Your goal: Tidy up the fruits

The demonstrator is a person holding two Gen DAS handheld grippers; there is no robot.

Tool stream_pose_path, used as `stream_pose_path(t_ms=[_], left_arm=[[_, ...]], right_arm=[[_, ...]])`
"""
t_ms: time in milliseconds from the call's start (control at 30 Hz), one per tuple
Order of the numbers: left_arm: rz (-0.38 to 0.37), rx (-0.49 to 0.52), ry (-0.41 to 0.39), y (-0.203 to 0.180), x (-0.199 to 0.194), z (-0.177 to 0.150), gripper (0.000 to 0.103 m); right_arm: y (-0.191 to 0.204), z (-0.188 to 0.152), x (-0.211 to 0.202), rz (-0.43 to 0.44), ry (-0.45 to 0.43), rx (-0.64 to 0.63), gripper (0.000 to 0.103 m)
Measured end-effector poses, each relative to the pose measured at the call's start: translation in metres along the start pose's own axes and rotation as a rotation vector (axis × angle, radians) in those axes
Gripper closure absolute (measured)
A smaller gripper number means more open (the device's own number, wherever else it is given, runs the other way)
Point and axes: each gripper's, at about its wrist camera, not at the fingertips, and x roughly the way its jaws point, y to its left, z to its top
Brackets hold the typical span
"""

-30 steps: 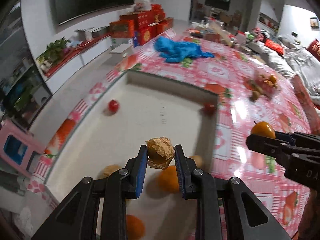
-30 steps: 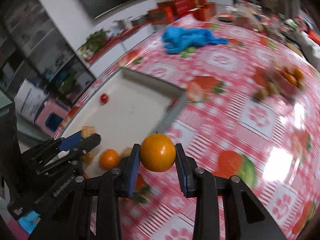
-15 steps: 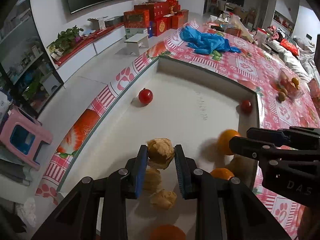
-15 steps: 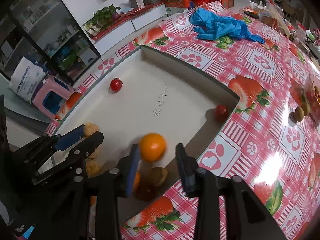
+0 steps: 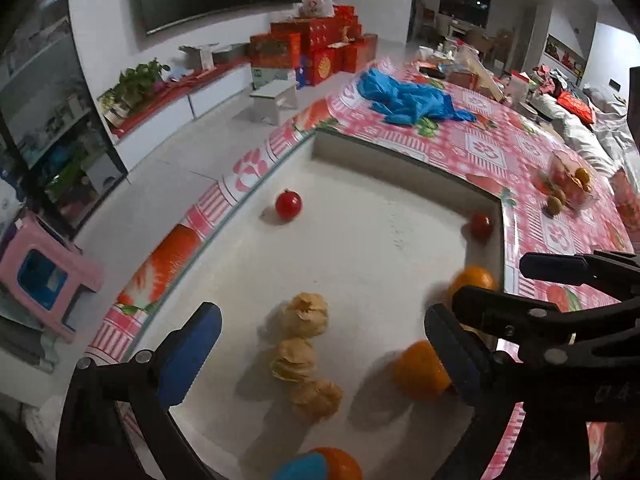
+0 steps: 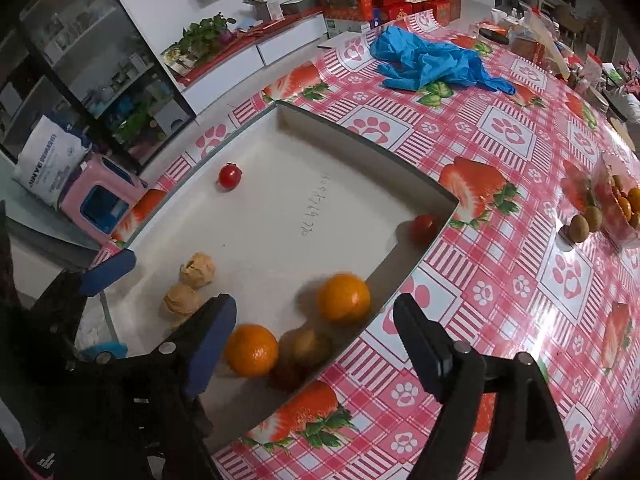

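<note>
My left gripper (image 5: 320,344) hangs wide open over the near end of the shallow tray (image 5: 392,168), holding nothing, and the three papery husk fruits (image 5: 306,316) lie in a short row on the tray floor between its spread fingers, each touching the next. My right gripper (image 6: 314,334) is open too and empty; one orange (image 6: 343,298) sits on the tray floor just ahead of the gap between its fingers, close to the tray's right wall, slightly blurred. A second orange (image 6: 251,350) lies nearer me, just beside the blue pad of my right gripper's left finger, and next to it rests a small brownish-yellow fruit (image 6: 310,346) with a dark red one touching it, both in shadow against the right wall. The oranges are round, bright and smooth. One red tomato (image 6: 230,175) sits by the tray's far left wall, another red tomato (image 6: 423,229) in its far right corner. On the table (image 6: 500,280) beyond lie blue gloves (image 6: 432,62).
</note>
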Motion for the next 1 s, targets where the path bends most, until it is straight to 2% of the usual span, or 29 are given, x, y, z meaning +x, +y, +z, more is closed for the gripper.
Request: stream_pose_path(t_ms=[100, 167, 300, 367, 600, 733, 1000], left_arm=[[0.013, 0.008, 0.006, -0.003, 0.000, -0.004, 0.001], [0.021, 0.012, 0.020, -0.003, 0.001, -0.007, 0.001], [0.047, 0.041, 0.036, -0.006, 0.000, -0.014, 0.001], [0.041, 0.045, 0.037, -0.007, -0.002, -0.015, 0.001], [0.029, 0.075, 0.037, -0.013, -0.007, -0.018, 0.001], [0.047, 0.100, 0.040, -0.018, -0.007, -0.021, 0.001], [0.076, 0.128, 0.033, -0.024, -0.010, -0.023, 0.001]], right_arm=[[0.001, -0.002, -0.003, -0.013, 0.002, -0.012, 0.015], [0.001, -0.005, -0.006, -0.029, -0.003, -0.019, 0.001], [0.002, -0.009, -0.012, -0.064, -0.013, -0.041, 0.000], [0.004, -0.010, -0.015, -0.098, -0.020, -0.063, 0.000], [0.008, -0.018, -0.018, -0.136, -0.022, -0.105, 0.000], [0.015, -0.021, -0.019, -0.171, -0.030, -0.151, 0.000], [0.019, -0.025, -0.023, -0.185, -0.035, -0.179, 0.000]])
